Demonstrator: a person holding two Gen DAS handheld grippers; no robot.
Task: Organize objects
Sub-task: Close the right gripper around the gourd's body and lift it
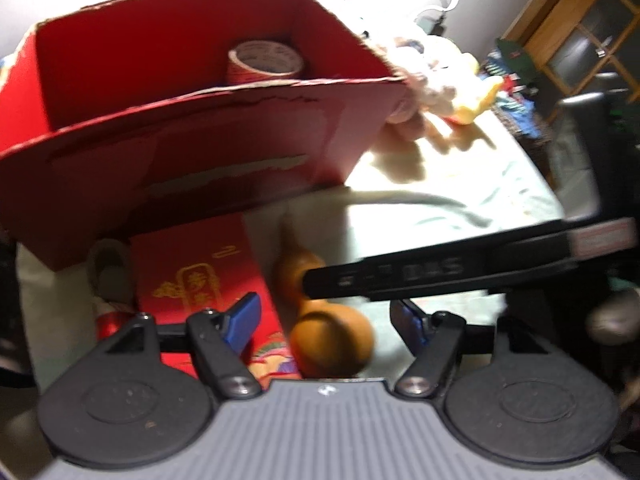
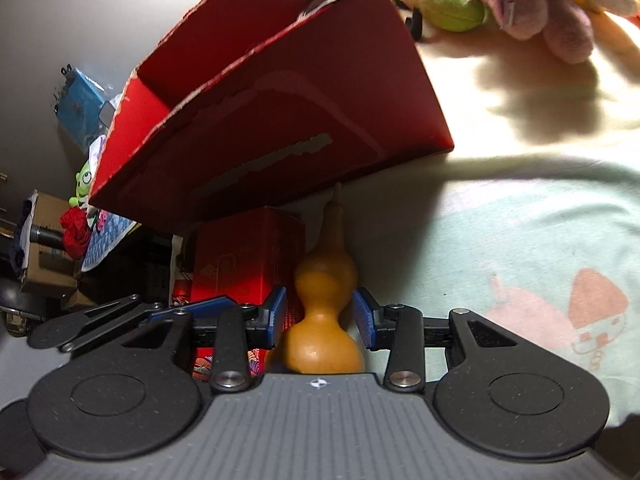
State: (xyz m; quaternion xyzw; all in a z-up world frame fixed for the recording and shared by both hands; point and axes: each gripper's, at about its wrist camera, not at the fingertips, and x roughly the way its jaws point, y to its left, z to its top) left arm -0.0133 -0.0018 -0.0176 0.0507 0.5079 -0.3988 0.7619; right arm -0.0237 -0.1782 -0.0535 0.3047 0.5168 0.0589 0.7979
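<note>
Right wrist view: right gripper [image 2: 320,316] fingers straddle the gourd [image 2: 325,304] without gripping (beside a red packet [image 2: 248,256]); left gripper [image 1: 325,322] spread, empty

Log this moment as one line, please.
right gripper: open, straddling gourd | left gripper: open, empty | red box: holds tape roll
</note>
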